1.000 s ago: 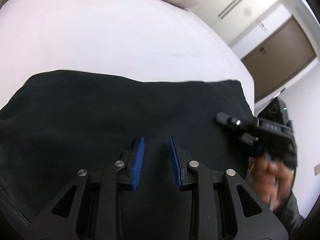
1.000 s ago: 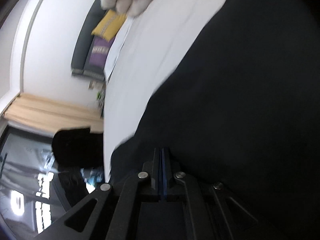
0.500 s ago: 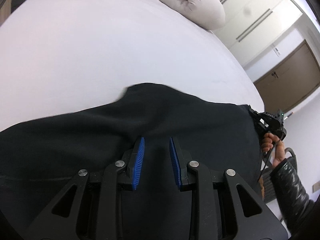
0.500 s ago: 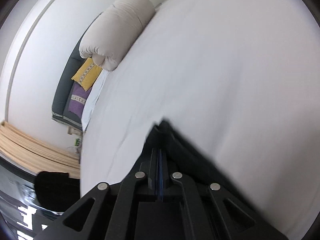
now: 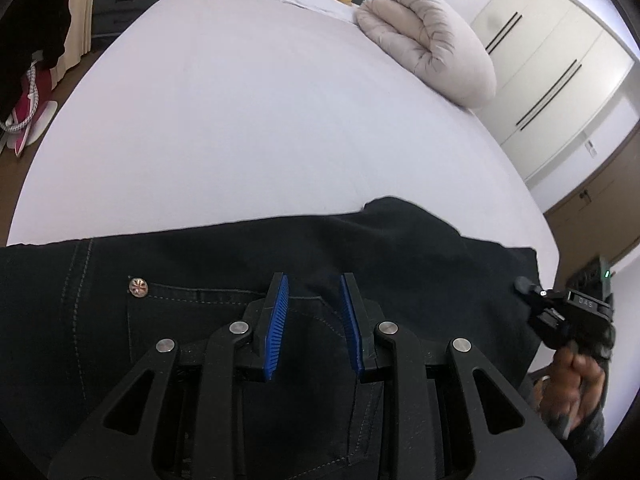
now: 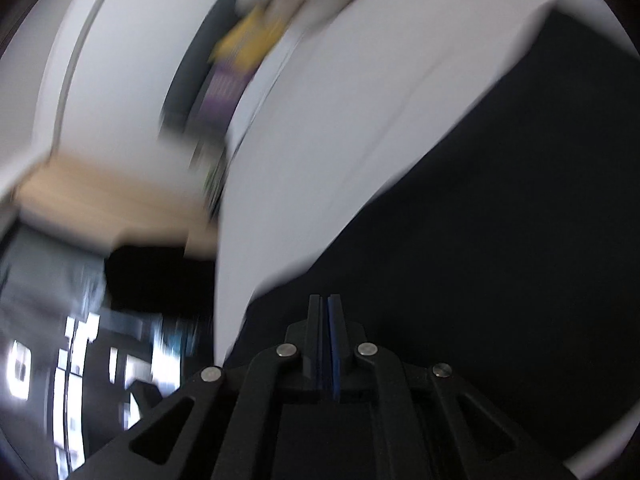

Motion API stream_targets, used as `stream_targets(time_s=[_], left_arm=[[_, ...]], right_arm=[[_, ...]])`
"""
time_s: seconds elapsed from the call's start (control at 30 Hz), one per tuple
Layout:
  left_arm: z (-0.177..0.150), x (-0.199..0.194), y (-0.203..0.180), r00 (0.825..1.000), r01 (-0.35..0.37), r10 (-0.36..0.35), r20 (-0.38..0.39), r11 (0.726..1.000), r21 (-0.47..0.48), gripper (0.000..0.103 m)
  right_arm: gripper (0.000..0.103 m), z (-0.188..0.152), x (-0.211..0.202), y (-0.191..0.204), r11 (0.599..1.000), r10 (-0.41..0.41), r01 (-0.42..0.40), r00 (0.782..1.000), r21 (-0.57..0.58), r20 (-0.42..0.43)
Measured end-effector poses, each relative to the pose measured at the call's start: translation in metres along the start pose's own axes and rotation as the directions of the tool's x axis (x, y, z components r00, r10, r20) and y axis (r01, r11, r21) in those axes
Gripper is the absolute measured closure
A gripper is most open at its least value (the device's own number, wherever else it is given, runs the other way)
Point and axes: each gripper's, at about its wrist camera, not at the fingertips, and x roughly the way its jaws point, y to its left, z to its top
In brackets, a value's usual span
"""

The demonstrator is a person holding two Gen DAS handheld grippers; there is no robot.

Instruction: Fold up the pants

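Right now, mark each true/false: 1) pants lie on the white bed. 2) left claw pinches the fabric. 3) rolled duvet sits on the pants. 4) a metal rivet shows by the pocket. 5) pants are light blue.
1) True: the pants lie on the bed.
2) False: the left claw is open above them, nothing between its pads.
3) False: the duvet sits far off near the pillows.
4) True: the rivet is at the pocket corner.
5) False: they are black.
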Motion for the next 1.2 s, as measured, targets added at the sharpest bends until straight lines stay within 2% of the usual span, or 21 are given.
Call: stream_targets(time_s=[0.07,0.17,0.23,0.3,0.33,0.37,0.4,0.43,0.47,0.53,0.6,0.7,0.77,0.83,0.87,0.9,0.93,0.97,1.07,1.13,1.2], left_arm=[[-0.001,-0.003,0.004,1.0,-0.027,0.027,-0.011,0.999,-0.034,0.078],[-0.005,-0.011,0.024,1.0,-0.023,0.024,0.014,0.998,-0.062,0.078],[-0.008,-0.014,0.035,0.998,-0.062,0.064,0.018,0.995,-0.081,0.078],[-0.012,-0.02,0.054,0.999,-0.039,0.043,0.029,0.992,-0.123,0.078],[-0.014,-0.022,0.063,0.999,-0.029,0.034,0.034,0.989,-0.142,0.078],[-0.015,-0.024,0.069,0.999,-0.018,0.024,0.038,0.989,-0.148,0.078],[-0.017,-0.023,0.072,0.999,-0.011,0.018,0.042,0.989,-0.148,0.078],[-0.019,-0.026,0.077,0.999,-0.006,0.013,0.046,0.989,-0.144,0.078],[-0.02,-0.031,0.082,0.999,-0.004,0.011,0.049,0.99,-0.143,0.078],[-0.021,-0.03,0.085,0.999,-0.003,0.01,0.043,0.989,-0.148,0.078],[-0.023,-0.034,0.088,0.999,-0.007,0.014,0.044,0.988,-0.153,0.078],[-0.023,-0.029,0.069,0.999,-0.005,0.012,0.05,0.989,-0.149,0.078],[-0.024,-0.02,0.051,0.999,0.006,-0.002,0.037,0.991,-0.134,0.078],[-0.027,-0.013,0.041,1.0,0.004,-0.003,0.01,0.994,-0.108,0.078],[-0.029,-0.009,0.035,1.0,-0.008,0.007,-0.004,0.996,-0.092,0.078],[-0.03,-0.007,0.032,1.0,-0.02,0.019,-0.013,0.997,-0.08,0.078],[-0.031,-0.005,0.03,0.999,-0.033,0.032,-0.02,0.997,-0.073,0.078],[-0.033,-0.002,0.028,0.999,-0.035,0.034,-0.022,0.996,-0.076,0.078],[-0.037,-0.002,0.027,0.999,-0.036,0.034,-0.024,0.996,-0.087,0.078],[-0.039,-0.001,0.024,0.999,-0.049,0.047,-0.026,0.996,-0.079,0.078],[-0.038,0.0,0.02,0.998,-0.061,0.059,-0.029,0.996,-0.07,0.078]], right_arm=[[0.097,-0.01,0.066,0.033,0.999,0.014,-0.02,0.991,-0.045,-0.136],[0.097,-0.007,0.142,0.058,0.999,0.01,-0.019,0.954,-0.026,-0.3],[0.097,-0.013,0.165,0.058,1.0,0.006,-0.009,0.943,-0.008,-0.334],[0.103,-0.01,0.178,0.047,1.0,-0.007,0.011,0.943,0.008,-0.332],[0.103,0.024,0.197,0.049,0.999,0.019,-0.008,0.948,0.036,-0.317],[0.103,0.032,0.195,0.042,0.998,0.038,-0.022,0.955,0.059,-0.295],[0.103,0.031,0.191,0.038,0.997,0.046,-0.028,0.963,0.073,-0.267],[0.103,0.038,0.173,0.026,0.996,0.033,-0.016,0.981,0.093,-0.189],[0.103,0.047,0.157,0.018,0.994,-0.026,0.037,0.993,0.103,-0.114],[0.103,0.049,0.129,0.0,0.983,-0.073,0.075,0.997,0.165,-0.013],[0.098,0.046,0.099,-0.007,0.975,-0.092,0.086,0.995,0.205,0.023],[0.095,0.017,0.074,0.015,0.991,0.003,-0.001,1.0,0.136,-0.019],[0.089,-0.021,0.075,0.027,0.992,0.073,-0.061,0.991,0.107,-0.115],[0.088,-0.04,0.081,0.029,0.995,0.066,-0.052,0.983,0.083,-0.172],[0.089,-0.053,0.079,0.021,0.997,0.045,-0.031,0.982,0.076,-0.185],[0.103,-0.057,0.075,0.013,0.996,0.049,-0.034,0.983,0.084,-0.177],[0.103,-0.057,0.067,0.003,0.993,0.067,-0.049,0.985,0.11,-0.161],[0.103,-0.051,0.049,-0.012,0.987,0.081,-0.063,0.99,0.149,-0.113],[0.103,-0.022,0.002,-0.045,0.984,-0.001,-0.004,1.0,0.18,0.028],[0.103,-0.009,-0.031,-0.072,0.976,-0.001,-0.025,0.993,0.216,0.121],[0.103,0.008,-0.059,-0.088,0.98,-0.072,0.031,0.977,0.197,0.2]])
